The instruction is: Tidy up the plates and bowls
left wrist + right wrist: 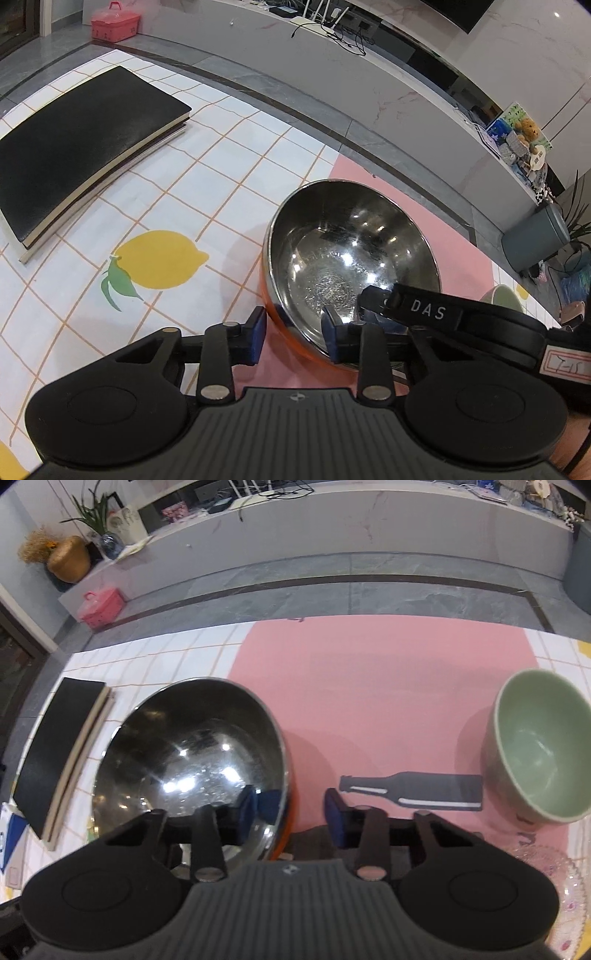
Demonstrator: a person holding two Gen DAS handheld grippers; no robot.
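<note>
Left hand-held gripper (293, 338): blue pads straddle near-left rim of steel bowl (351, 254), one outside, one inside; jaws narrowed, whether pads press yet unclear.

Right hand-held gripper (295, 818): same straddle on bowl's right rim, contact likewise unclear.

Bowl sits on desk (192, 192), not lifted.

Right of right gripper: green bowl (539, 753), glass plate (554, 871) separate.

Judgement: early stage; nothing stacked yet, all sorting left.

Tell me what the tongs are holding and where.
Nothing clearly yet: left tongs and right tongs straddle the steel bowl rim, one pad inside, one outside; right shows a gap.
</note>
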